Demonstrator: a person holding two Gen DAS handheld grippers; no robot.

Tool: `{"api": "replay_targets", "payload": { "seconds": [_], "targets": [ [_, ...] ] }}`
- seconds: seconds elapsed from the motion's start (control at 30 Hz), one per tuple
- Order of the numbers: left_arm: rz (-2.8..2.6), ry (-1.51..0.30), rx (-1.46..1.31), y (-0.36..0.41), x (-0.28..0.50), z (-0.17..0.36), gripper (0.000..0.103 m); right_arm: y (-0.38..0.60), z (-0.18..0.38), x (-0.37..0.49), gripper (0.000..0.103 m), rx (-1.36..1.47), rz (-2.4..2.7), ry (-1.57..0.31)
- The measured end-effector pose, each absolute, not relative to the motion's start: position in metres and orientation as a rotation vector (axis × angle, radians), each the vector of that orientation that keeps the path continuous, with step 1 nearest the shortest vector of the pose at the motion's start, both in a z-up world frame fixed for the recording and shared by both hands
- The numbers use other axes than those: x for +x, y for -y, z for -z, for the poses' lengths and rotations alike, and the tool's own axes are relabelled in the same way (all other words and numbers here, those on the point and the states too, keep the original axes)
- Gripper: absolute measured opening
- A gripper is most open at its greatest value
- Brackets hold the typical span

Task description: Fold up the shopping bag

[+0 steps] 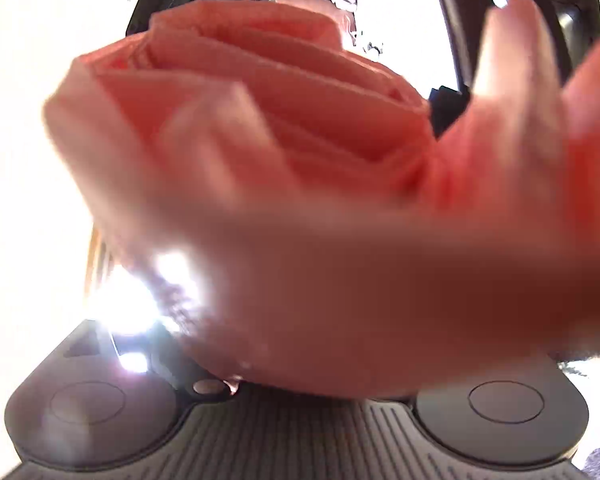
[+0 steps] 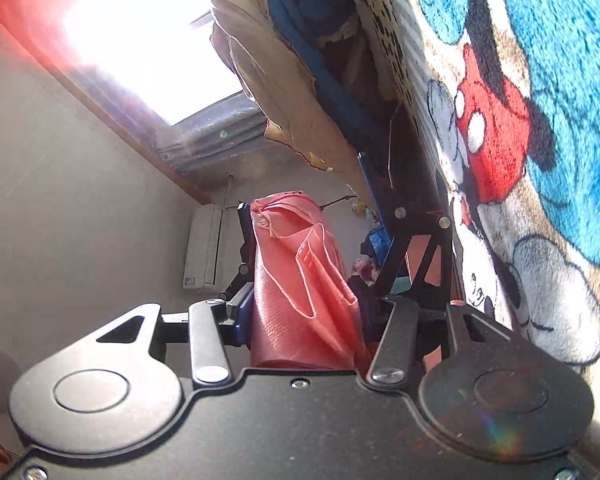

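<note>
The salmon-pink shopping bag [image 1: 284,92] fills the left wrist view, blurred and very close, with several folded layers showing at the top. It hides the left gripper's fingers; only that gripper's body [image 1: 300,436] shows along the bottom edge. In the right wrist view a folded bundle of the shopping bag [image 2: 300,280] stands upright between the two fingers. My right gripper [image 2: 304,240] is shut on it, with both blue pads [image 2: 245,312] pressed against its sides.
A plush blanket with a cartoon mouse print [image 2: 520,140] runs down the right side, close to the right gripper. Piled bedding [image 2: 308,40] lies beyond it. A bright window [image 2: 148,32] and a wall air conditioner [image 2: 204,248] are further off.
</note>
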State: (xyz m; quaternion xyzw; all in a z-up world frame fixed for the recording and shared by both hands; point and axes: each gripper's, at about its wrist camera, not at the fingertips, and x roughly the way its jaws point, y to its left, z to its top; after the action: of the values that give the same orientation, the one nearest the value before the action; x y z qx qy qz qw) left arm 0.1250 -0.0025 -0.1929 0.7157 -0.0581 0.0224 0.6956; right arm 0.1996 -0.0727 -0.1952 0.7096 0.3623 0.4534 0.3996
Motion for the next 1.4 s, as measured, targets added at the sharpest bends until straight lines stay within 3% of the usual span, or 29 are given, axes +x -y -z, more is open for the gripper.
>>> {"api": "replay_targets", "payload": {
  "seconds": [0.27, 0.5, 0.87, 1.2, 1.4],
  "targets": [
    [-0.028, -0.015, 1.666, 0.058, 0.132, 0.183, 0.088, 0.082, 0.179, 0.19, 0.055, 1.98, -0.972, -0.838],
    [0.097, 0.129, 2.002, 0.088, 0.132, 0.197, 0.088, 0.099, 0.179, 0.198, 0.055, 2.177, -0.872, -0.749],
    [-0.086, 0.084, 1.922, 0.17, 0.184, 0.137, 0.09, 0.124, 0.137, 0.25, 0.052, 2.326, -0.85, -0.389],
    [-0.07, -0.032, 1.686, 0.2, 0.203, 0.129, 0.098, 0.155, 0.167, 0.242, 0.049, 2.377, -0.87, -0.403],
    [-0.094, 0.069, 1.925, 0.211, 0.203, 0.137, 0.098, 0.198, 0.157, 0.25, 0.051, 2.156, -0.978, -0.426]
  ]
}}
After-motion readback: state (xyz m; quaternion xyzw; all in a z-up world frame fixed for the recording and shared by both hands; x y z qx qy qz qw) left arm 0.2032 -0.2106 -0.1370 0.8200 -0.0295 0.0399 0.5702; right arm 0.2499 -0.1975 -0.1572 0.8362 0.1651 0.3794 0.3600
